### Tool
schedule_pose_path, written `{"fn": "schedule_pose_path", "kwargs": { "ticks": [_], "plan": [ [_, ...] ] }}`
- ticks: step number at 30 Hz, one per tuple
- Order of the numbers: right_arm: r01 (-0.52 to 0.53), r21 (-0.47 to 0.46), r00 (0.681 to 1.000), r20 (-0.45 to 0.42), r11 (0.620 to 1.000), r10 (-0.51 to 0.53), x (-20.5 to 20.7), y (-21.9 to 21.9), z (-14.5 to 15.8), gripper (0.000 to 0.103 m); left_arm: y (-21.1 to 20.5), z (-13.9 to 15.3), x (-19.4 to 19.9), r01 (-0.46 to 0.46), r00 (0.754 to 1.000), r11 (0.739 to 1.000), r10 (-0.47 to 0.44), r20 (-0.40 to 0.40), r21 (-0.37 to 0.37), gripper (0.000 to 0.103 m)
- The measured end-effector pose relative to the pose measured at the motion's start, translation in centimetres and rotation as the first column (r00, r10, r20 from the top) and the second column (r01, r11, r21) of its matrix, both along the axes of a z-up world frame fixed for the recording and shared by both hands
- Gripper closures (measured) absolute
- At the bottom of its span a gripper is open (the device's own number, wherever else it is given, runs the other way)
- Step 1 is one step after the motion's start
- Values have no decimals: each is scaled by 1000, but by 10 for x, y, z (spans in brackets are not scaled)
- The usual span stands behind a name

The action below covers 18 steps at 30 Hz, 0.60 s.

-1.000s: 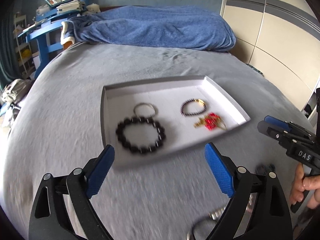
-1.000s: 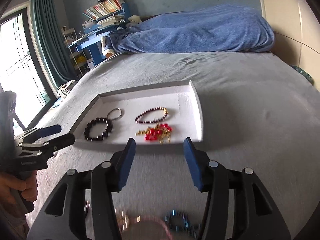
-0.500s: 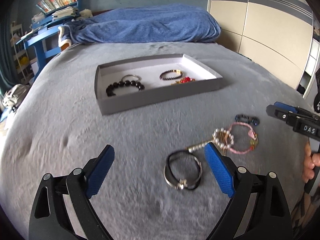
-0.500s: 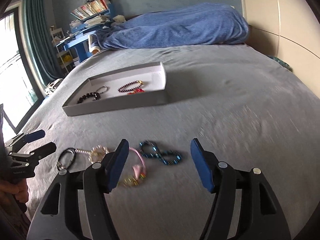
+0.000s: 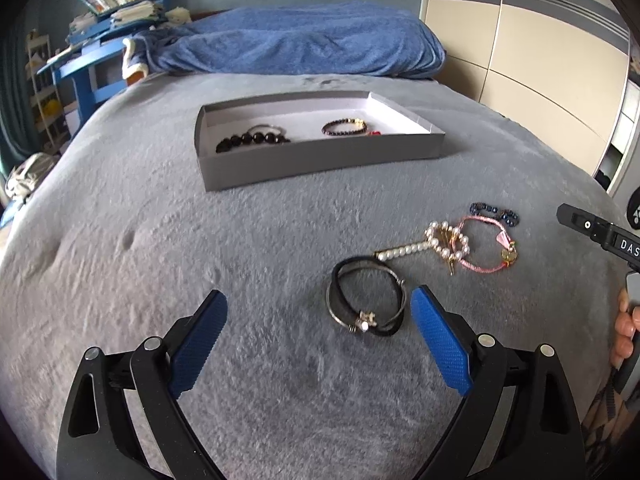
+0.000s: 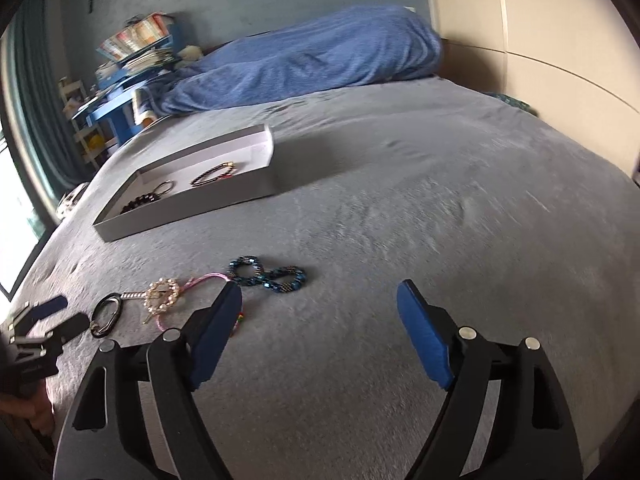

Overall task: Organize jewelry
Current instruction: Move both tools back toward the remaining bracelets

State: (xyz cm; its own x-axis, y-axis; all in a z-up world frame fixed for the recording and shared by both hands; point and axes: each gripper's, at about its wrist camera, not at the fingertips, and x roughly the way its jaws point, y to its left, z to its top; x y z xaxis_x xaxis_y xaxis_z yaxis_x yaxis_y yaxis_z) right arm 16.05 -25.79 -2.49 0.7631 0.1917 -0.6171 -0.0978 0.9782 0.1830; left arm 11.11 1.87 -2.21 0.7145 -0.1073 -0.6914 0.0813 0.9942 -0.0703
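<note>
A grey tray on the grey bed holds a black bead bracelet, a thin ring bracelet and a dark bead bracelet. The tray also shows in the right wrist view. On the blanket lie a black cord bracelet, a pearl piece, a pink cord bracelet and a dark blue bead bracelet, which is also in the right wrist view. My left gripper is open, low, just before the black cord bracelet. My right gripper is open and empty, right of the blue bracelet.
A blue blanket is heaped at the head of the bed. A blue desk with books stands at the back left. Cream wardrobe doors run along the right. The bed drops off at left and right.
Both grippers have pulled back from the tray and dropped low over the loose jewelry on the blanket. The right gripper has also swung to the right. Both stay open.
</note>
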Motion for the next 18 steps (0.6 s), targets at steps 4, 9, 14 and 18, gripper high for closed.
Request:
{"fn": "schedule_pose_path", "kwargs": {
  "ticks": [4,9,14,18],
  "plan": [
    [45,-4,999,-17,999,-45,-2,-4,-4,20,-3,0,-2,5,1000,1000,-5,7,3,10],
    [39,-27,998,-50,999,-41,2,0,-13,20,-3,1,-4,9,1000,1000,-9,8,4,10],
    [9,-14,998,-66,1000,-10,9,3,-18,20,-4,1,-3,15,1000,1000,-15,-1,7,10],
    [-64,-65,996,-59,996,60,21,19,-20,21,-10,0,1,41,999,999,-40,-20,19,10]
  ]
}}
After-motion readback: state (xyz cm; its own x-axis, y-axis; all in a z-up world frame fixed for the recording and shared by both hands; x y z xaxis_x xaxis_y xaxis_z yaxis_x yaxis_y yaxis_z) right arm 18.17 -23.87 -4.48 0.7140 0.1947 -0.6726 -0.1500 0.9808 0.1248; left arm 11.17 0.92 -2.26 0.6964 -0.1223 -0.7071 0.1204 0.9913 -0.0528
